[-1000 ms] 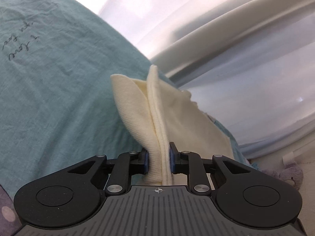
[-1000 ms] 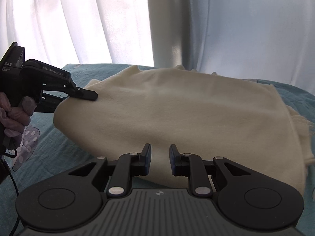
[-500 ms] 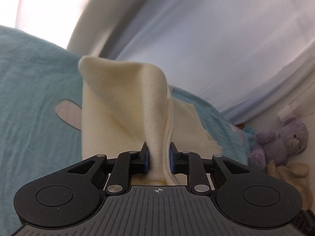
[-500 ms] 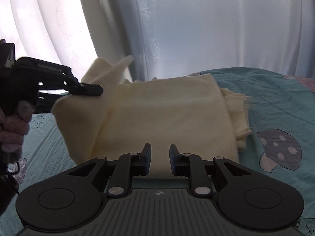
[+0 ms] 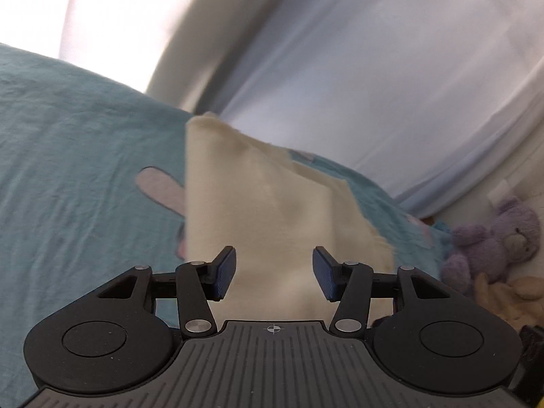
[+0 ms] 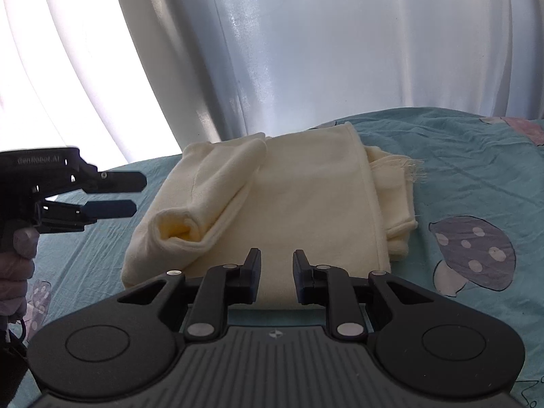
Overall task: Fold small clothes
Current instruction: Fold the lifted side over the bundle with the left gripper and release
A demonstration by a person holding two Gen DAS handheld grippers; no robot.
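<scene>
A cream knitted garment lies folded on the teal bed sheet, with a loose flap rolled over at its near left corner. In the right wrist view my left gripper hovers just left of that flap, apart from it, its jaws opening with nothing between them. In the left wrist view the left gripper stands wide above the garment, pads clear of the cloth. My right gripper sits over the garment's near edge with a narrow gap and nothing gripped.
White curtains hang right behind the bed. A mushroom print marks the sheet to the right of the garment. Purple and beige plush toys lie past the bed's edge. A person's hand holds the left gripper's handle.
The left gripper has let go of the garment's raised corner, which dropped onto the pile as a rolled flap. Its jaws have spread and drawn away to the left. The right gripper's jaws are unchanged.
</scene>
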